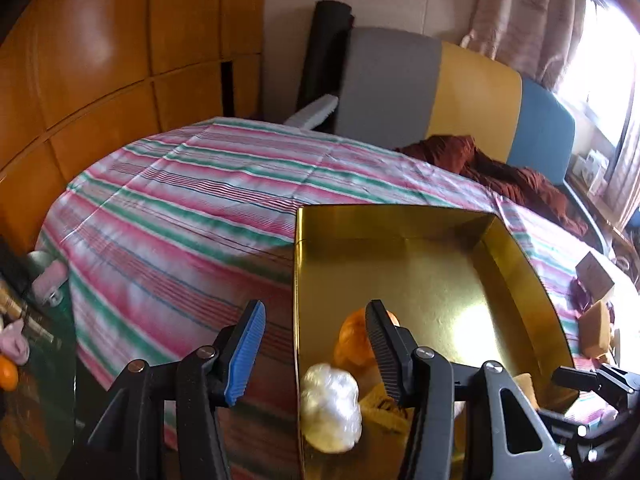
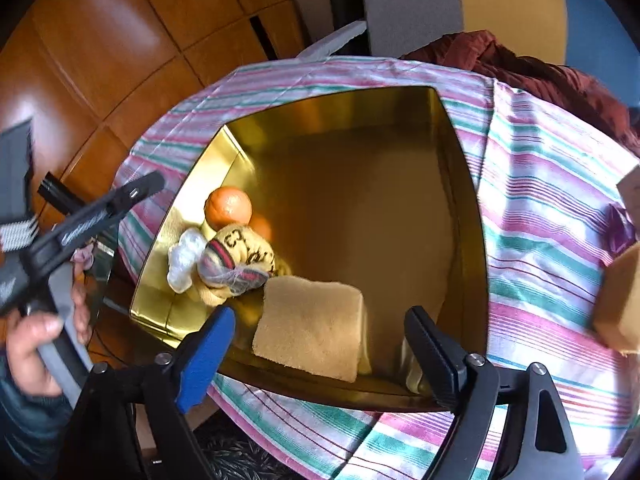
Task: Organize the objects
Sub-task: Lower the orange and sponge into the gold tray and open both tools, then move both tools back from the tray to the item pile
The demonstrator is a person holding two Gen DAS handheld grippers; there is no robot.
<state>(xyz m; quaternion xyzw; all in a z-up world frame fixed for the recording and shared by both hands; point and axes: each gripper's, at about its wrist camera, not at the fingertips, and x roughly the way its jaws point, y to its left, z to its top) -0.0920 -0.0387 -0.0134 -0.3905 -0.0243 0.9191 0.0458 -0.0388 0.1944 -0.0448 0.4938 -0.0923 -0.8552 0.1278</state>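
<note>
A shiny gold box (image 2: 464,184) sits on the striped cloth. Inside lie an orange (image 2: 228,207), a white plastic wad (image 2: 183,258), a rolled yellow patterned cloth (image 2: 236,264) and a tan sponge (image 2: 310,330). My right gripper (image 2: 320,320) hangs open over the box's near wall, just above the sponge, holding nothing. My left gripper (image 1: 316,312) is open at the box's (image 1: 516,240) left wall, one finger outside, one above the orange (image 1: 354,338) and the white wad (image 1: 330,404). A person's hand (image 2: 30,344) holds the left gripper's handle.
A second tan sponge (image 2: 620,300) and a small purple item (image 2: 618,226) lie on the striped cloth (image 2: 540,208) right of the box. A brown crumpled fabric (image 1: 504,172) lies behind, by a grey, yellow and blue headboard (image 1: 476,92). Wooden panels stand at left.
</note>
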